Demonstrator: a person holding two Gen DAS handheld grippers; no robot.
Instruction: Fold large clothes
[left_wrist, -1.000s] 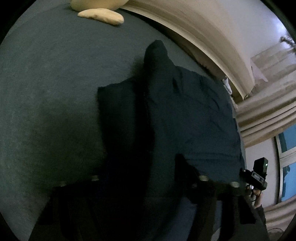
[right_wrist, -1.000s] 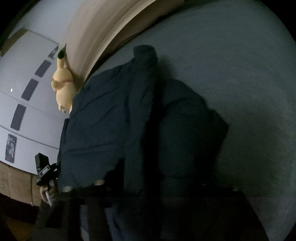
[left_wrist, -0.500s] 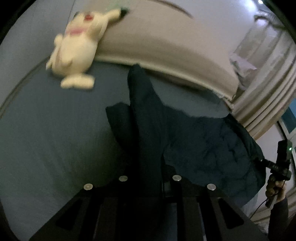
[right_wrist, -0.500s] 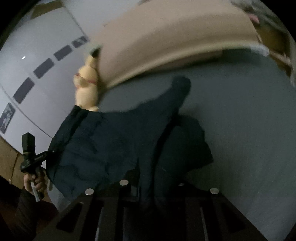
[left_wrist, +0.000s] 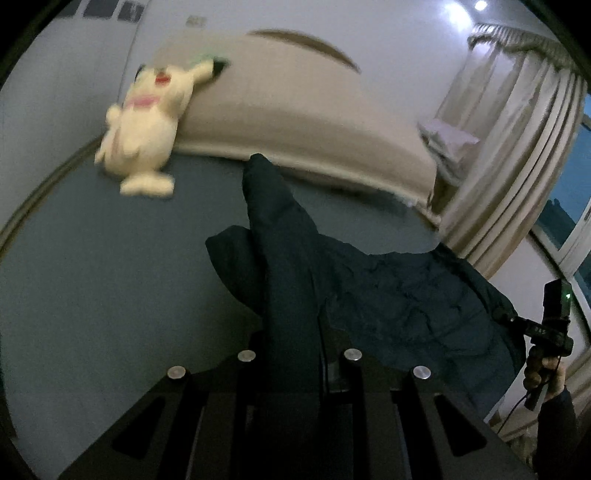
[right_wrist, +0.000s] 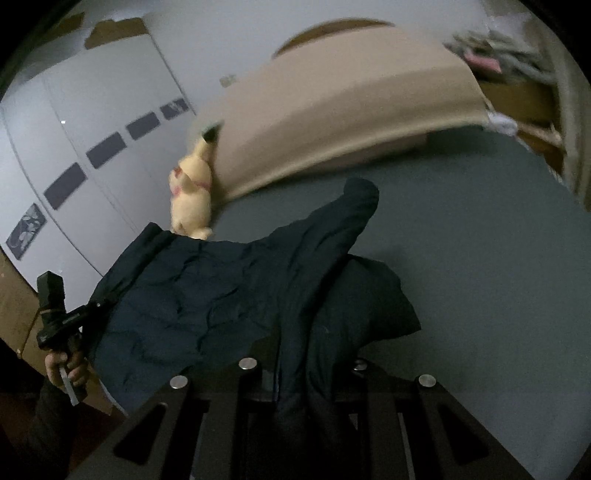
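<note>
We see a wide bed with a flat grey-blue sheet and a padded beige headboard along its far edge. 2 things lie on the sheet. 1 pale yellow plush toy sits at the far corner, leaning against the headboard. 1 large dark navy quilted jacket lies partly on the sheet, its far sleeve tip near the headboard and a fold bunched flat beside it, while its near edge is raised off the bed.

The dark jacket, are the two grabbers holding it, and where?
Yes. The left gripper and right gripper each pinch the dark jacket at its near edge, lifting it off the bed.
</note>
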